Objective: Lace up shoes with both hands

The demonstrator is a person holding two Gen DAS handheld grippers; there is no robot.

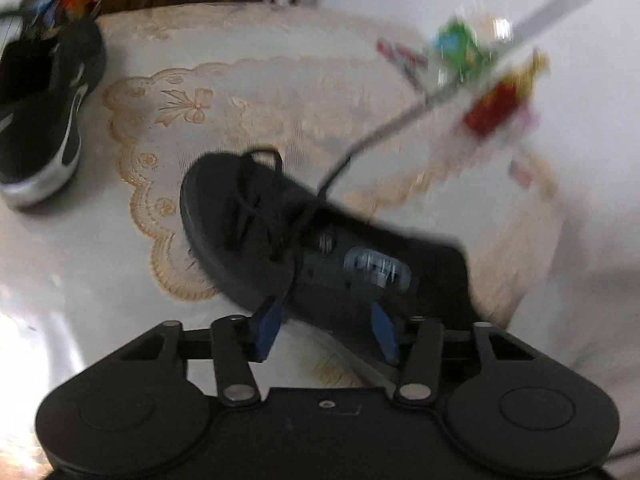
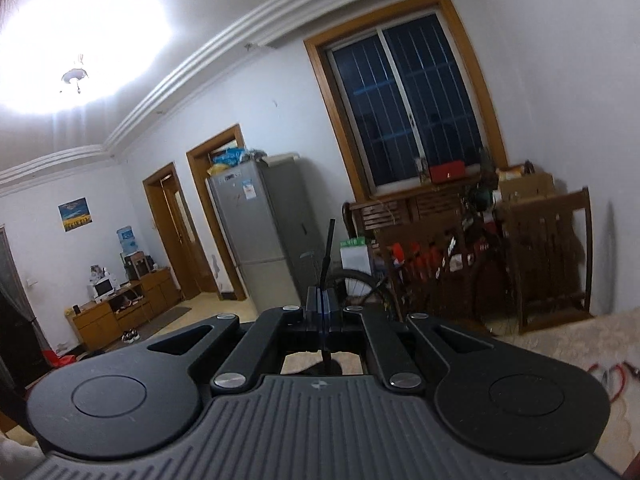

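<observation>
— What does the room hold?
— White walls under a stepped cornice point(image 2: 224, 52), a bright ceiling lamp point(image 2: 74, 76) and a dark, barred window point(image 2: 404, 104) in a wooden frame.

— And the furniture?
— A grey refrigerator point(image 2: 260, 232) beside two wooden doorways point(image 2: 216, 216), a low wooden cabinet point(image 2: 120, 312) with a water dispenser point(image 2: 128, 242) on it, a poster point(image 2: 75, 214) above. Dark wooden chairs point(image 2: 552, 256) stand beneath the window; a bicycle wheel point(image 2: 360, 292) shows nearby.

— The counter?
— Covered by a pale lace-patterned cloth point(image 1: 240, 92).
</observation>
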